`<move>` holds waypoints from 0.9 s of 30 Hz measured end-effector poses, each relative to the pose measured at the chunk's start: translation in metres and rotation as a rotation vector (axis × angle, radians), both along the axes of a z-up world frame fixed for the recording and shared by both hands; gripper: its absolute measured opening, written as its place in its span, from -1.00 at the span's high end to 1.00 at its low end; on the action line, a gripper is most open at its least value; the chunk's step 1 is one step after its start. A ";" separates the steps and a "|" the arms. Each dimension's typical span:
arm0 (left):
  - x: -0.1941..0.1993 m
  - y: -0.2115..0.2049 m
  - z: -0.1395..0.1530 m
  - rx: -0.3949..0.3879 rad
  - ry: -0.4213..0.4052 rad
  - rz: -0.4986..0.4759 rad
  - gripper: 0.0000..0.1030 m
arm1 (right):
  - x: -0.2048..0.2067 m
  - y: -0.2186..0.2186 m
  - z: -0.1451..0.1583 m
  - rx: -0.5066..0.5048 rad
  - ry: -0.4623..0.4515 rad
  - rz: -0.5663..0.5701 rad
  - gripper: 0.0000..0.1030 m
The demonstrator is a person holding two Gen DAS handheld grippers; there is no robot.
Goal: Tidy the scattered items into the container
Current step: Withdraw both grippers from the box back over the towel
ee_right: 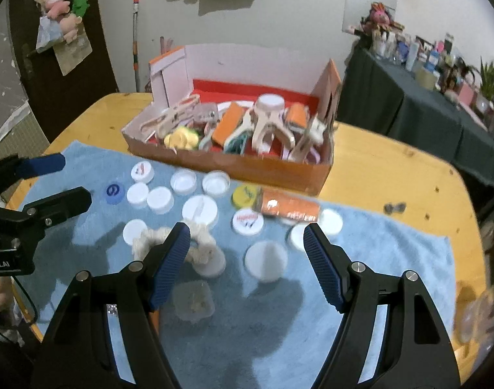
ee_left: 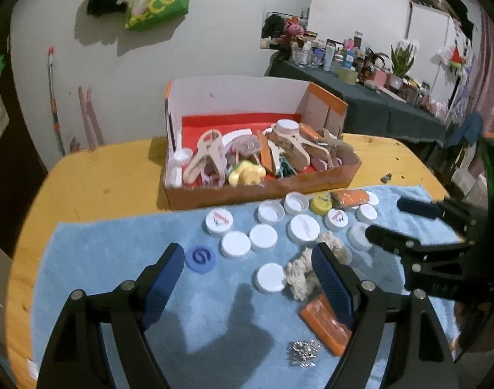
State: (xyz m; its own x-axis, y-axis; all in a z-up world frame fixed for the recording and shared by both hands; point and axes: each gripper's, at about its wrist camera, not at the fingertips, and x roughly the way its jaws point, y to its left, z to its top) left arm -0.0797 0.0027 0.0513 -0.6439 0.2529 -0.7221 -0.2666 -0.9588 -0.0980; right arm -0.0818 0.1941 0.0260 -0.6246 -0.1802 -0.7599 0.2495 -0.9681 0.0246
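Both grippers, left gripper (ee_left: 248, 265) and right gripper (ee_right: 247, 243), hang over the blue towel (ee_left: 117, 259), jaws wide apart, nothing gripped. Scattered white caps (ee_left: 235, 243), a rope knot (ee_left: 300, 274) and orange packets (ee_left: 326, 322) lie on the towel. Orange box (ee_left: 263, 191) sits just beyond, on the far side, already part-filled.

In the left wrist view, the left gripper's right finger (ee_left: 333, 280) hides part of the rope knot (ee_left: 307, 269) and the upper end of an orange packet (ee_left: 324, 322). The small silvery heap (ee_left: 303, 351) is too blurred to name. In the right wrist view, a pale lump (ee_right: 195, 300) is smeared, and the bottles on the far dark-clothed table (ee_right: 418, 97) are too small to tell.
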 end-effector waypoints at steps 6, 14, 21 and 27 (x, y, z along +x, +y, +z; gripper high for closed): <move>0.021 -0.003 -0.017 0.009 0.016 0.066 -0.61 | 0.028 0.002 -0.015 -0.063 0.002 -0.037 -0.39; 0.042 0.007 -0.030 -0.021 0.060 0.091 -0.73 | 0.055 -0.003 -0.027 -0.091 0.041 -0.080 -0.39; 0.054 0.012 -0.032 -0.041 0.093 0.112 -0.92 | 0.064 -0.011 -0.033 -0.070 0.079 -0.112 -0.40; 0.057 0.009 -0.037 -0.044 0.090 0.134 -0.98 | 0.069 -0.012 -0.036 -0.058 0.105 -0.145 -0.46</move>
